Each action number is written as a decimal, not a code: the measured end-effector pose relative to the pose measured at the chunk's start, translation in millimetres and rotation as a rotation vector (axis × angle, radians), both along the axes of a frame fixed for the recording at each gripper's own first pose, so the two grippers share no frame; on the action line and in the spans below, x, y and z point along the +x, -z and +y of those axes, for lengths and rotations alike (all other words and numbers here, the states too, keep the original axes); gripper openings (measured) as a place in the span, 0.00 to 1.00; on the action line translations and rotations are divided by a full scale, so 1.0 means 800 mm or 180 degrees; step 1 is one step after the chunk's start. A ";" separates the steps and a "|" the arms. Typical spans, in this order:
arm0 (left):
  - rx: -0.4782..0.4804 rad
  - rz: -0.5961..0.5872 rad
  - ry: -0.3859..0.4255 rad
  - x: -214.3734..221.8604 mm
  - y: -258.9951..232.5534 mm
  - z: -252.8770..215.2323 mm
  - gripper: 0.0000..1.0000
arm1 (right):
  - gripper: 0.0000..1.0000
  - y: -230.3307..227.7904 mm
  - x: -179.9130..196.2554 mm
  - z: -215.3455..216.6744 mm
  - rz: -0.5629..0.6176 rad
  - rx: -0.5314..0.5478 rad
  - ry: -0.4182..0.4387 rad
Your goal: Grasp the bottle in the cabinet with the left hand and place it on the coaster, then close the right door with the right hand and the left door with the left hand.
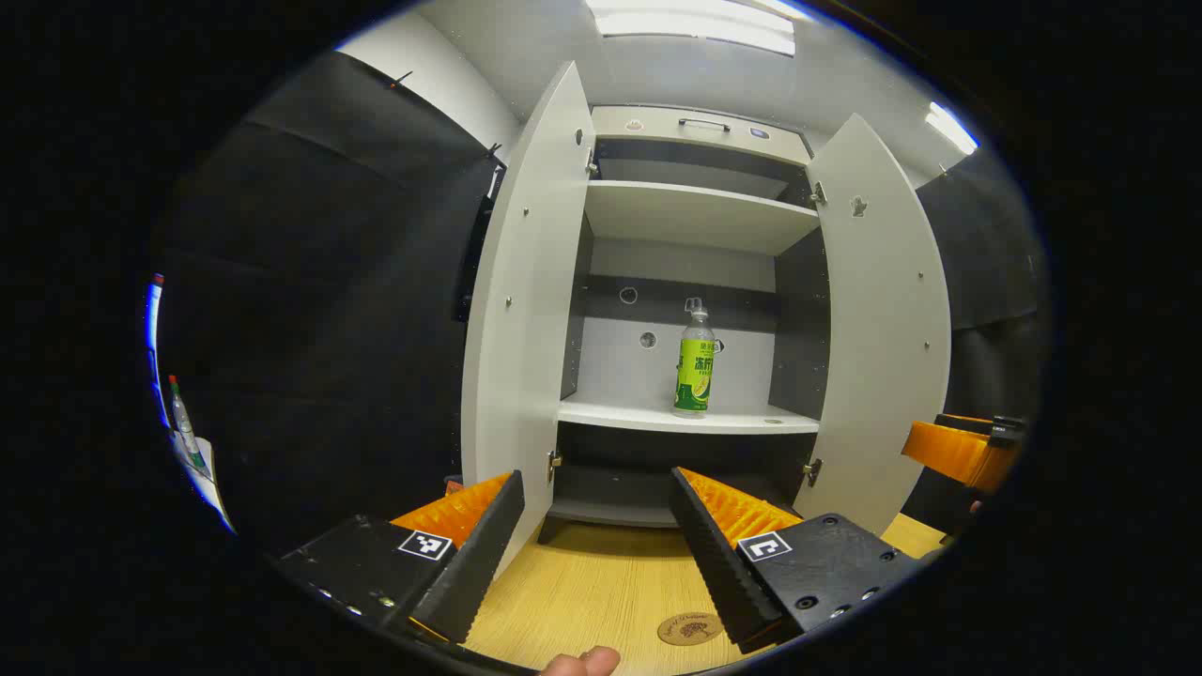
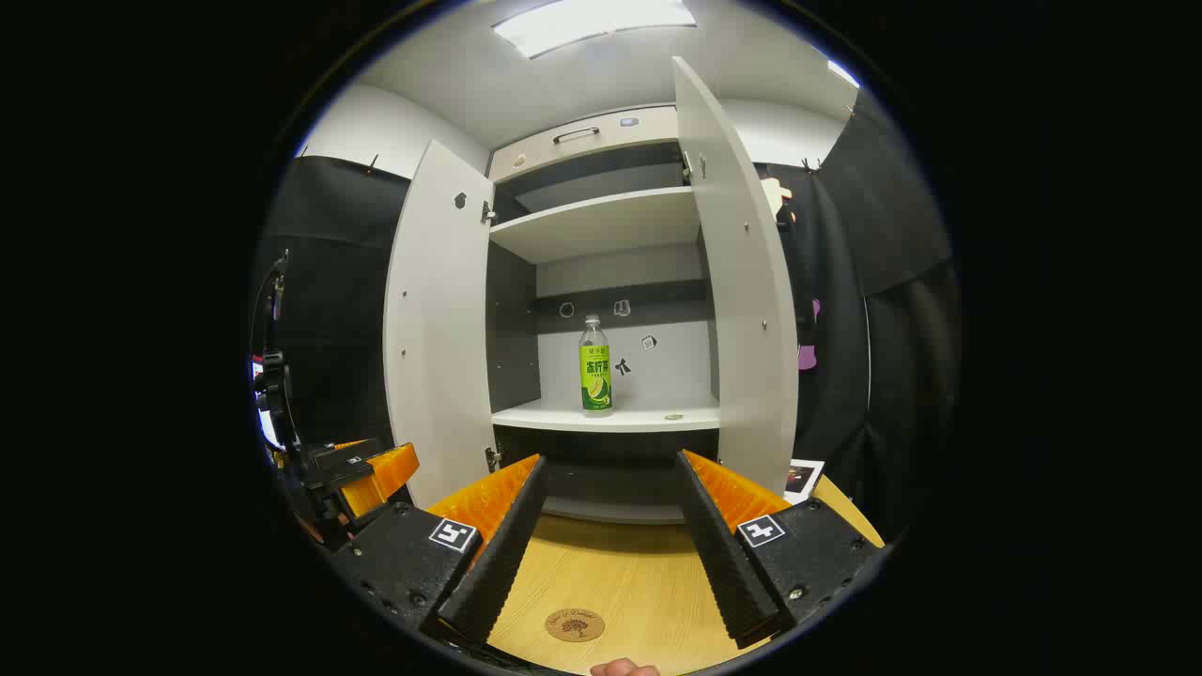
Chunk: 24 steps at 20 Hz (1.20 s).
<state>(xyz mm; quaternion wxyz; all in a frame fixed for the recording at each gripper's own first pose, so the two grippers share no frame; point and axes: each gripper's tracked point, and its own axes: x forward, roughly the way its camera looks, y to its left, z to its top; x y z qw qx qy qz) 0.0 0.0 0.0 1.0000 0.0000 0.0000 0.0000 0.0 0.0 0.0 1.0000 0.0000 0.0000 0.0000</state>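
Note:
A clear bottle (image 1: 694, 366) with a green and yellow label stands upright on the cabinet's middle shelf (image 1: 690, 418); the right gripper view has the same bottle (image 2: 594, 371). Both cabinet doors hang open: the left door (image 1: 521, 310) and the right door (image 1: 878, 319). A round brown coaster (image 1: 689, 628) lies on the wooden table in front of the cabinet, also coaster (image 2: 575, 624). My left gripper (image 1: 596, 493) is open and empty, well short of the cabinet. My right gripper (image 2: 610, 465) is open and empty too, above the table.
The cabinet has an upper shelf (image 1: 695, 211) and a top drawer with a handle (image 1: 704, 123). The other gripper (image 1: 963, 451) shows at the right edge of the left gripper view. A wooden table (image 2: 620, 582) lies below. A thumb tip (image 1: 582, 662) shows at the bottom.

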 end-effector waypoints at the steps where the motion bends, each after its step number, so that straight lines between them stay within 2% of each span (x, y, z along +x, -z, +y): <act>1: -0.0001 -0.0004 -0.0004 0.000 -0.001 0.000 0.95 | 0.83 0.002 0.000 0.000 0.0012 0.0005 0.0000; 19: 0.0017 -0.0004 0.0113 0.014 -0.001 -0.021 0.94 | 0.83 -0.003 -0.001 0.001 -0.0016 -0.0042 -0.0063; 21: -0.0007 0.0015 0.0182 0.020 -0.002 -0.027 0.95 | 0.83 -0.004 0.000 0.001 -0.0016 -0.0055 -0.0071; 24: -0.0074 0.0003 0.0443 0.044 -0.021 -0.049 0.94 | 0.83 -0.003 0.000 0.000 0.0003 -0.0064 -0.0075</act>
